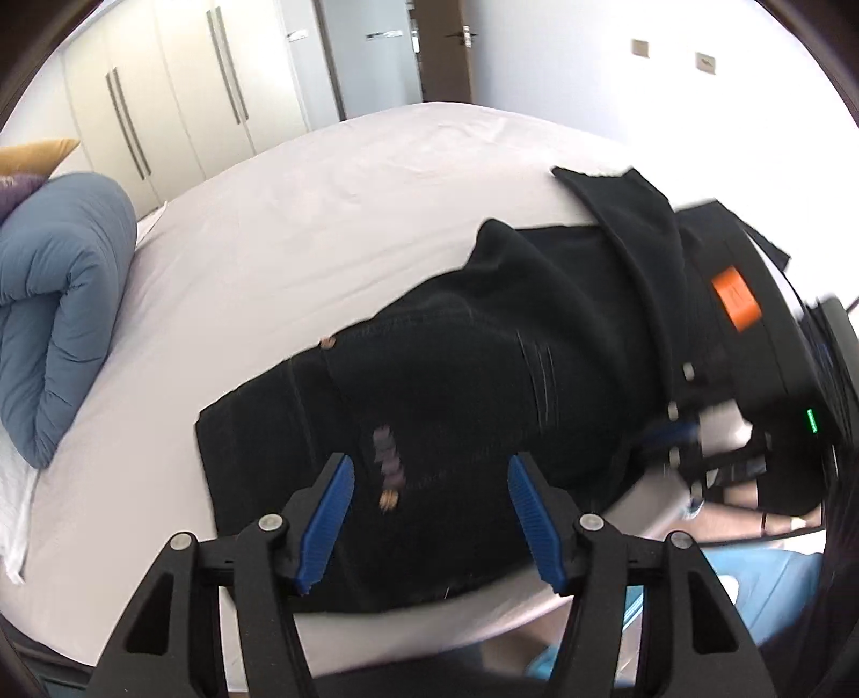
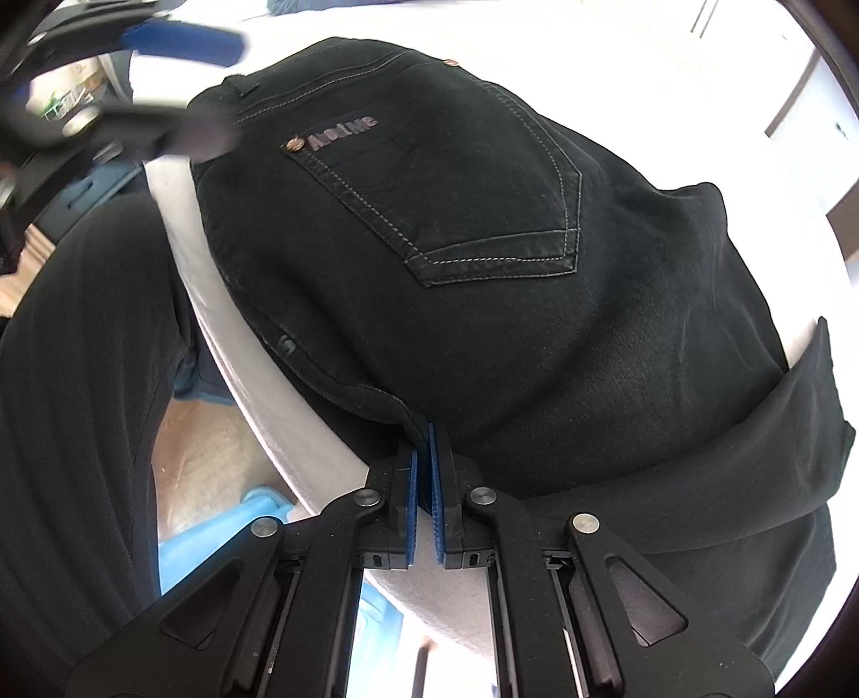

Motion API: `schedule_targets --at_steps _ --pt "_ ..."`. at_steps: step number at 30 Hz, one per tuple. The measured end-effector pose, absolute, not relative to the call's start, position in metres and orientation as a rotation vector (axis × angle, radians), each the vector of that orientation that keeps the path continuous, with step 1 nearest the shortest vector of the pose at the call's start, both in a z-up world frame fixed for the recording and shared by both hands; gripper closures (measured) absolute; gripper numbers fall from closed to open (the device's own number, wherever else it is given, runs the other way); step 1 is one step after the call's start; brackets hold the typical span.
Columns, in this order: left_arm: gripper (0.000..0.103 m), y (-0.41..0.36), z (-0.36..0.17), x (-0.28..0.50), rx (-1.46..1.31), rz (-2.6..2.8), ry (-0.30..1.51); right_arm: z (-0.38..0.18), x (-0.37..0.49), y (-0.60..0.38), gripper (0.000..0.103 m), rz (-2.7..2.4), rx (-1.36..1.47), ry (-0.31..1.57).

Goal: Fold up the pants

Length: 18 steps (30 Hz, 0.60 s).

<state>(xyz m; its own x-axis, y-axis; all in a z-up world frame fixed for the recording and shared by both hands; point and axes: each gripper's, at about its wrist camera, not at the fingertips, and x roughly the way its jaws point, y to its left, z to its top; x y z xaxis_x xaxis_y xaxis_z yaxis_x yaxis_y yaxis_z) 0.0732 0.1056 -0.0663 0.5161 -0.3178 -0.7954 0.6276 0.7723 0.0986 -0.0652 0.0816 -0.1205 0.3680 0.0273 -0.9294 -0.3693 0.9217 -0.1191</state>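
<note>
Black jeans (image 1: 456,376) lie folded across the near edge of a white bed (image 1: 322,215). In the right wrist view, a back pocket with a small logo faces up on the jeans (image 2: 483,215). A folded leg crosses them at the right. My left gripper (image 1: 429,467) hovers just above the waistband end, open, with nothing between its blue pads. My right gripper (image 2: 424,435) is shut on the jeans' near folded edge at the bed's rim. It also shows blurred at the right in the left wrist view as the right gripper (image 1: 665,435). One blue pad (image 2: 182,43) of the left gripper shows blurred at the top left.
A rolled blue duvet (image 1: 59,300) lies on the bed's left side. Wardrobe doors (image 1: 177,107) and a room door (image 1: 445,53) stand beyond the bed. A person's black-clad leg (image 2: 80,376) is beside the bed edge (image 2: 231,333), with a light blue object (image 2: 215,537) on the floor below.
</note>
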Motion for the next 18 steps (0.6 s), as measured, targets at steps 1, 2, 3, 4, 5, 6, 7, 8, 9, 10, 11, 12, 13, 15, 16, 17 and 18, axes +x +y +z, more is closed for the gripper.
schedule_targets --at_steps 1,2,3,4,5,6,7,8,9,10,11,12,13,15,16,17,18 --pt "0.040 0.098 -0.072 0.083 0.374 -0.588 0.878 -0.121 -0.065 0.079 0.098 0.259 -0.316 1.167" --pt "0.040 0.091 -0.082 0.095 0.350 -0.581 0.913 -0.122 -0.065 0.075 0.098 0.257 -0.290 1.161" --pt "0.044 0.086 -0.094 0.103 0.345 -0.568 0.946 -0.122 -0.065 0.070 0.098 0.255 -0.257 1.155" --pt "0.049 0.082 -0.109 0.109 0.358 -0.552 0.987 -0.122 -0.066 0.065 0.098 0.254 -0.218 1.146" --pt "0.049 0.078 -0.127 0.114 0.385 -0.530 1.032 -0.122 -0.067 0.060 0.098 0.255 -0.182 1.139" --pt "0.048 0.078 -0.134 0.114 0.388 -0.528 1.031 -0.121 -0.068 0.053 0.098 0.257 -0.145 1.129" --pt "0.048 0.079 -0.135 0.113 0.379 -0.525 1.026 -0.120 -0.069 0.047 0.098 0.259 -0.116 1.118" --pt "0.048 0.079 -0.133 0.113 0.372 -0.522 1.033 -0.119 -0.072 0.041 0.095 0.262 -0.087 1.106" --pt "0.048 0.079 -0.130 0.113 0.376 -0.514 1.042 -0.117 -0.075 0.036 0.093 0.264 -0.068 1.092" --pt "0.048 0.079 -0.129 0.112 0.387 -0.506 1.048 -0.114 -0.079 0.031 0.087 0.266 -0.057 1.082" --pt "0.048 0.078 -0.126 0.111 0.402 -0.496 1.053 -0.111 -0.083 0.026 0.080 0.271 -0.041 1.069" --pt "0.048 0.078 -0.122 0.111 0.410 -0.485 1.052 -0.107 -0.088 0.021 0.075 0.277 -0.021 1.055" --pt "0.048 0.076 -0.115 0.110 0.411 -0.473 1.039 -0.102 -0.093 0.013 0.061 0.284 0.007 1.041" --pt "0.048 0.071 -0.094 0.111 0.361 -0.486 1.001 -0.089 -0.106 0.000 0.037 0.288 0.080 0.989" --pt "0.048 0.063 -0.085 0.112 0.336 -0.497 0.984 -0.080 -0.109 -0.009 0.030 0.270 0.112 0.956" --pt "0.048 0.055 -0.078 0.113 0.317 -0.510 0.969 -0.075 -0.110 -0.018 0.030 0.250 0.136 0.932" --pt "0.048 0.043 -0.074 0.115 0.304 -0.529 0.961 -0.069 -0.109 -0.031 0.030 0.223 0.164 0.917"
